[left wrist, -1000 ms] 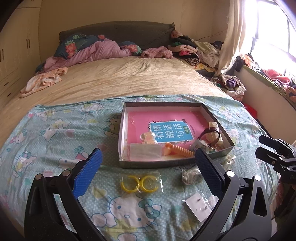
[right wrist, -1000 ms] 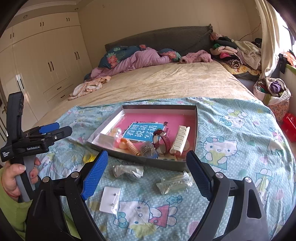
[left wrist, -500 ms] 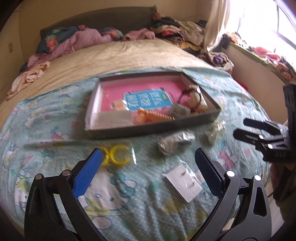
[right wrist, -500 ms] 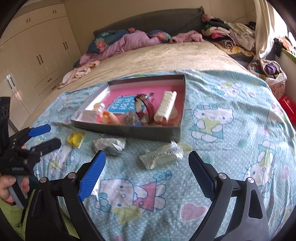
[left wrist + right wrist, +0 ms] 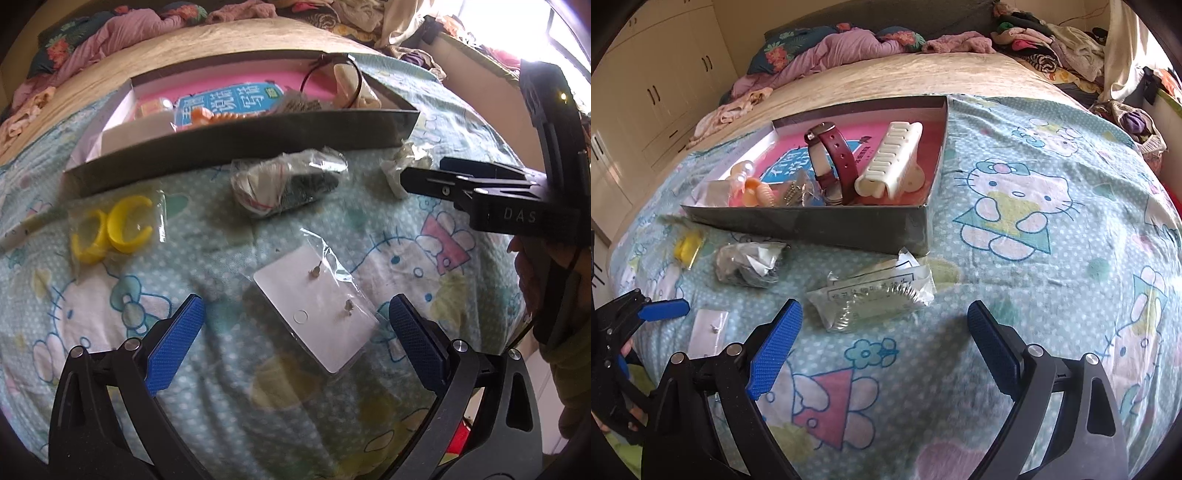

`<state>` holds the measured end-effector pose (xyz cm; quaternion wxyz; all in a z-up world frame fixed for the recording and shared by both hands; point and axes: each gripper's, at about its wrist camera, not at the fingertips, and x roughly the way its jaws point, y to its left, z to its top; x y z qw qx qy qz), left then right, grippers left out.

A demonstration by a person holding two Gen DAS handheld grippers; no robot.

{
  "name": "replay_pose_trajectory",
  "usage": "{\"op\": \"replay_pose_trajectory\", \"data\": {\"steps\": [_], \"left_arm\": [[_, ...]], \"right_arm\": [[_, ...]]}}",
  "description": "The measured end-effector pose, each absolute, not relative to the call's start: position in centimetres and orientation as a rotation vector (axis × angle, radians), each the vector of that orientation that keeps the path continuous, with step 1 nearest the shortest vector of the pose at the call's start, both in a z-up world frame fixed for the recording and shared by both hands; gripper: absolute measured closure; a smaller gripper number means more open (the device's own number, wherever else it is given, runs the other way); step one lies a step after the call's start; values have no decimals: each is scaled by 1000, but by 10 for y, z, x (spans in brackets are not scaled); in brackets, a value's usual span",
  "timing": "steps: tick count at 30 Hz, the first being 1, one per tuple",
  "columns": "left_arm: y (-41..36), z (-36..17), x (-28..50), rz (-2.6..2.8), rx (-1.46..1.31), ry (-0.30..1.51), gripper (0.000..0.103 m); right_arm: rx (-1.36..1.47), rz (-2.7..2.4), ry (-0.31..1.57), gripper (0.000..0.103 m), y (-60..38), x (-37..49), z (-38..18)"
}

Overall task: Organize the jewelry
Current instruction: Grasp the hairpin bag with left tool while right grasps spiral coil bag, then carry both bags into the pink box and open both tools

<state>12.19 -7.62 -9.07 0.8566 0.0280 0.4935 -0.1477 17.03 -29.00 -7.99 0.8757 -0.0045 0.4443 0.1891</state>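
Note:
A shallow grey box (image 5: pixel 236 142) (image 5: pixel 812 225) on the bed holds a red-strap watch (image 5: pixel 834 162), a cream hair clip (image 5: pixel 890 162), an orange clip (image 5: pixel 218 116) and a booklet. In front of it lie bagged yellow rings (image 5: pixel 114 225), a crumpled bag of dark jewelry (image 5: pixel 288 182) (image 5: pixel 750 264), a white earring card in plastic (image 5: pixel 317 306) (image 5: pixel 709 328) and a bagged spiral piece (image 5: pixel 871 299). My left gripper (image 5: pixel 293 343) hangs open just above the earring card. My right gripper (image 5: pixel 882 339) is open, low over the spiral bag, holding nothing.
The patterned blue sheet (image 5: pixel 1034 258) covers the bed's near half. Piled bedding and clothes (image 5: pixel 849 44) lie at the headboard. Wardrobes (image 5: pixel 646 92) stand at the left, and a window ledge with clothes runs along the right. A white pen-like stick (image 5: pixel 26 229) lies left of the rings.
Both grippers have come down and tilted toward the sheet. The earring card now sits between the left fingers' line, and the spiral bag lies close before the right gripper.

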Motion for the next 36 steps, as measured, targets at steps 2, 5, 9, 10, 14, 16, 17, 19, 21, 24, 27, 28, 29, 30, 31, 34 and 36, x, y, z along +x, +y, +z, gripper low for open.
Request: {"op": "replay_pose_trajectory", "data": {"steps": [2,5,9,10,14,16,17,19,21,24,27,28,29,30,31,34,36], "left_arm": [[-78,-94,123,-298,62,1029,9],[-78,-97,122,-286,69,1016,9],[-84,-99,122,-272,103,1001,10],[-86,-99,122,-269,112,995,15],[-89,-94,116,-290,148,946,57],[-91,-94,113,-307,158,940,75],[-91,-94,113,-314,160,938,77],[-90,-93,113,-330,154,937,84],[-88,-90,111,-347,138,935,85],[-85,-87,109,-370,112,933,86],[-80,-81,107,-401,73,926,90],[-79,-79,107,-404,64,924,93],[-76,-76,106,-405,55,919,93],[-74,-73,105,-406,45,913,93],[-73,-71,105,-408,37,909,93],[-67,-65,103,-411,17,896,93],[-64,-61,101,-412,8,882,94]], "right_arm": [[-42,401,925,13,-286,174,-82],[-104,409,918,12,-278,178,-86],[-161,414,899,21,-271,183,-93],[-172,417,889,29,-269,183,-94],[-168,431,870,33,-270,181,-92],[-155,439,872,34,-272,180,-90],[-147,444,870,34,-273,178,-89],[-128,453,873,34,-276,174,-84],[-110,458,869,34,-279,169,-80],[-100,462,856,34,-281,162,-71],[-91,467,844,34,-283,157,-63],[-89,468,837,34,-283,156,-60],[-89,471,831,34,-283,155,-57],[-90,474,826,34,-282,153,-55],[-90,478,820,34,-281,152,-52],[-92,494,802,34,-277,148,-44],[-93,504,791,34,-275,146,-40]]}}
